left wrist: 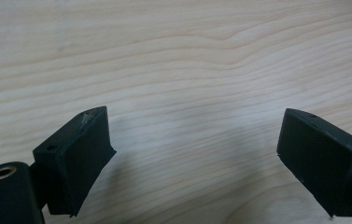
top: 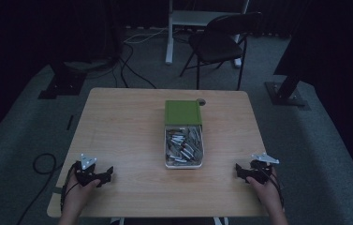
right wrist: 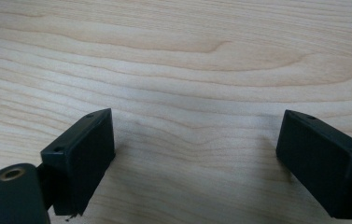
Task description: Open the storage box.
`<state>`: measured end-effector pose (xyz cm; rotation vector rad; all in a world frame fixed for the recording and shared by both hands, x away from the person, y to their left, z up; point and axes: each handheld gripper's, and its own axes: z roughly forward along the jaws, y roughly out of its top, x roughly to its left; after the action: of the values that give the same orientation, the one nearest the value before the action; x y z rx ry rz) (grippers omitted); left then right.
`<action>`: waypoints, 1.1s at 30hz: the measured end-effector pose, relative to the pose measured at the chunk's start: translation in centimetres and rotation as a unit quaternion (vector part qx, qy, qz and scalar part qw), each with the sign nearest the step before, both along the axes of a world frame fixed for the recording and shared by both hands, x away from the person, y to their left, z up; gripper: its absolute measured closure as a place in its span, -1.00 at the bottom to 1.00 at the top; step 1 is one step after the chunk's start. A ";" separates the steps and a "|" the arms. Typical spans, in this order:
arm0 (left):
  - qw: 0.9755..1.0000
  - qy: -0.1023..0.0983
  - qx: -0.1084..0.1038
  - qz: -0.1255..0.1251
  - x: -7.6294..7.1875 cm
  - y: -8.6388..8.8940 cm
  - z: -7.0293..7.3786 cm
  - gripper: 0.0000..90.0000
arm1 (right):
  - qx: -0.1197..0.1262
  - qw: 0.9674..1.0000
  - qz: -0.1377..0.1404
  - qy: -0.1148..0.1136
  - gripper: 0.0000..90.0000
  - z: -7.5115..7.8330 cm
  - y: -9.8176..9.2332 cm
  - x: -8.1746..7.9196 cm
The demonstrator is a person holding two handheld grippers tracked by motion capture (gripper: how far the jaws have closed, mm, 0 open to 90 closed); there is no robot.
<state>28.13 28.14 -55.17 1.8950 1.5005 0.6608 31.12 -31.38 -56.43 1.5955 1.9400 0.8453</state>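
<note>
A white box (top: 184,149) full of several small pen-like items lies in the middle of the wooden table (top: 122,122), with a green lid (top: 182,112) lying over its far end. My left gripper (top: 107,174) rests near the table's front left, held by a hand, pointing right towards the box. Its jaws stand wide apart over bare wood (left wrist: 192,140), nothing between them. My right gripper (top: 238,171) rests near the front right, pointing left. Its jaws are likewise open over bare wood (right wrist: 194,140).
A dark folding chair (top: 221,42) and a white table leg (top: 169,33) stand beyond the table's far edge. Cables (top: 43,164) trail over the floor at the left. A dark stand base (top: 284,93) sits at the right rear.
</note>
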 end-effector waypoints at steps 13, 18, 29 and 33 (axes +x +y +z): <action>0.999 0.018 0.003 0.034 0.1 0.9 -0.6 -0.76 | 0.000 1.000 0.000 0.000 -0.76 0.0 0.0 0.0; 0.999 0.019 0.006 0.043 0.2 1.0 -0.6 -0.76 | 0.000 1.000 0.000 0.000 -0.76 0.0 0.0 0.0; 0.998 0.019 0.008 0.067 0.4 0.7 -0.6 -0.76 | 0.000 1.000 0.000 0.000 -0.76 0.0 0.0 0.0; 0.997 0.018 0.007 0.080 0.4 0.4 -0.6 -0.77 | 0.000 1.000 0.000 0.000 -0.76 0.0 0.0 0.0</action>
<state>28.57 28.54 -55.79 1.8203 1.6876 0.7139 31.12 -31.37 -56.43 1.5960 1.9404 0.8446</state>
